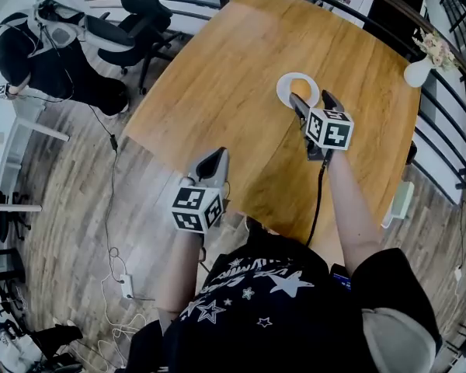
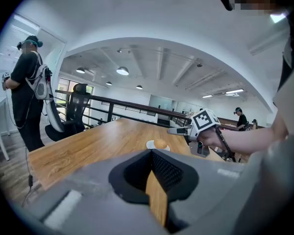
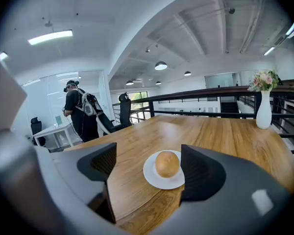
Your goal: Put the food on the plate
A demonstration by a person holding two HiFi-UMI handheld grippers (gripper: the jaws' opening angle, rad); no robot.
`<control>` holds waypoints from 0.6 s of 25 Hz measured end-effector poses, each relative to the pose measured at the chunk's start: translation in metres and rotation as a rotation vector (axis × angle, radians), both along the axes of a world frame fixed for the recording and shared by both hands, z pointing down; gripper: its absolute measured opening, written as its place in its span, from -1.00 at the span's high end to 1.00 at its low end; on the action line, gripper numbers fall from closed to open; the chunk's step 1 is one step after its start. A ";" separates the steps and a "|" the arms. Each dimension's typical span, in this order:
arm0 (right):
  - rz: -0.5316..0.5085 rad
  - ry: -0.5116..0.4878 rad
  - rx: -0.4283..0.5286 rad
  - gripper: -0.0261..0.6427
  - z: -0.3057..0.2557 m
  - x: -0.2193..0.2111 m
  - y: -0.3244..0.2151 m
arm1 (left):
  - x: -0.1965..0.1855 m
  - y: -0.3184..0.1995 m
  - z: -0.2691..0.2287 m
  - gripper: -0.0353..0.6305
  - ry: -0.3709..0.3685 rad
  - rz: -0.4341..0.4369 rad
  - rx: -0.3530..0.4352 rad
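What looks like a bread roll [image 3: 167,164] sits in the middle of the white plate [image 3: 152,179] on the wooden bench [image 3: 220,136]. The right claw [image 3: 148,163] hangs before it, jaws wide and empty. The left claw [image 2: 151,154], tips together, grips nothing, well apart from the plate.

The food [image 3: 167,163] lies on the plate [image 3: 152,176]. The plate rests on the worktop [image 1: 217,76], toward its far side. The right claw [image 1: 311,98] is just before the plate. The left claw [image 1: 215,160] is over the near left edge. A vase [image 1: 417,71] stands at the right edge.
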State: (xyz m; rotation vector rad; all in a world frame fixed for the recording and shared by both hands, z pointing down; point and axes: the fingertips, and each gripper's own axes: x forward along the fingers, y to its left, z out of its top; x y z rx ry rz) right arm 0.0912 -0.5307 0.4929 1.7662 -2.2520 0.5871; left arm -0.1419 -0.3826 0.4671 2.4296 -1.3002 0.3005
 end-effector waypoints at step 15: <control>-0.036 0.026 0.112 -0.07 -0.039 -0.021 0.098 | -0.011 0.086 -0.008 0.89 0.015 -0.011 0.018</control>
